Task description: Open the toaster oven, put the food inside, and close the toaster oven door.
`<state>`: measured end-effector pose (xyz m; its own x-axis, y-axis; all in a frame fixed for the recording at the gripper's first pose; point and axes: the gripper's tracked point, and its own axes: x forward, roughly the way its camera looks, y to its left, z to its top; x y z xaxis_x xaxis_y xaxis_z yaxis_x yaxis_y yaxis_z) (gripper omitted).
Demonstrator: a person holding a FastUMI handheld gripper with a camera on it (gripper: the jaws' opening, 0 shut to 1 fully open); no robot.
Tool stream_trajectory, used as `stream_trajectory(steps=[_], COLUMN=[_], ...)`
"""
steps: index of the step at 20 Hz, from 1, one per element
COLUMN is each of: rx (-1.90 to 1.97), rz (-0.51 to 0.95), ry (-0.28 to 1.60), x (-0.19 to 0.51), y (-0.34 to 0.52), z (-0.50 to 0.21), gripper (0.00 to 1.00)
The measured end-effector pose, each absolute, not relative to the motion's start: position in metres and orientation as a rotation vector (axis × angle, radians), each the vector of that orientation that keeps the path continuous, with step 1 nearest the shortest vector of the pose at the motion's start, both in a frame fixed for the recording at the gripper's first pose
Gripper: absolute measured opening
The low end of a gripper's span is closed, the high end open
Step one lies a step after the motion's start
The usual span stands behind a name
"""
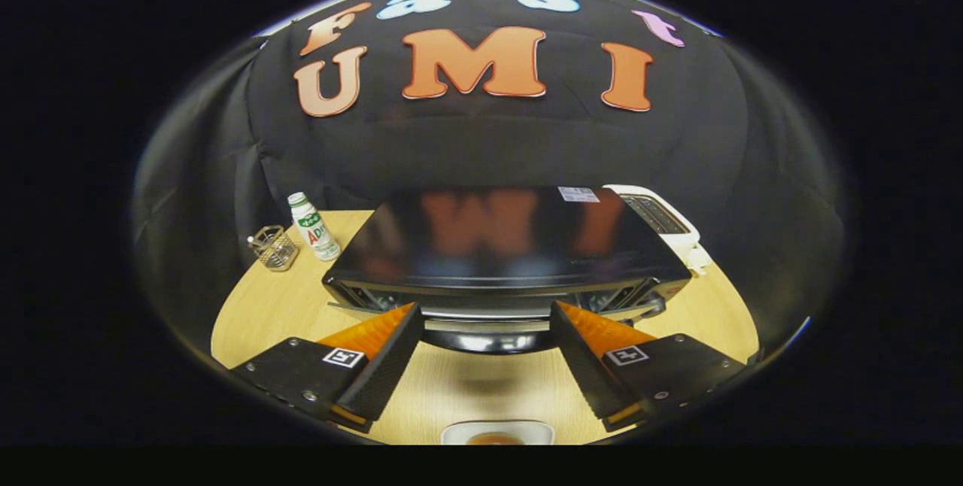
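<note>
Gripper (485, 320) fingers are standing wide apart and clamping nothing, each one reaching toward the front of the toaster oven (508, 245) from above, with their tips sitting just at either end of the oven's handle (487, 337). Each finger is carrying a small square black-and-white marker on its upper face, and nothing on those markers is readable as writing.

Sitting on the light wooden table (248, 320), the toaster oven is the largest thing ahead, its glossy dark top facing up and mirroring the wall behind it. Its door seems to be shut, though the view is looking steeply down over the front edge and the door face is hard to make out. A small white sticker (578, 194) is lying on the far right corner of the top, its print too small to read.

Beyond the oven on its right, touching or just beside it, a white toaster (662, 219) is standing with its slots facing up.

Left of the oven, a small white bottle (314, 226) with a green cap is standing upright; its label is showing red and green print. Just left of the bottle, a small wire basket (274, 247) is resting on the table.

Below the fingers, nearest the camera, a white plate (459, 433) is holding brownish food (495, 438), only partly in view
</note>
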<state>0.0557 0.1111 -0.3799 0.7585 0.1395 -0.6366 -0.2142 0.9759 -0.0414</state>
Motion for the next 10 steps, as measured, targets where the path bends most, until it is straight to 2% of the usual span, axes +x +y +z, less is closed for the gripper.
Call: stream_trajectory(steps=[10], rx=[-0.109], rz=[0.184], ry=[0.728], x=[-0.004], y=[0.096], z=[-0.404], gripper=[1.0])
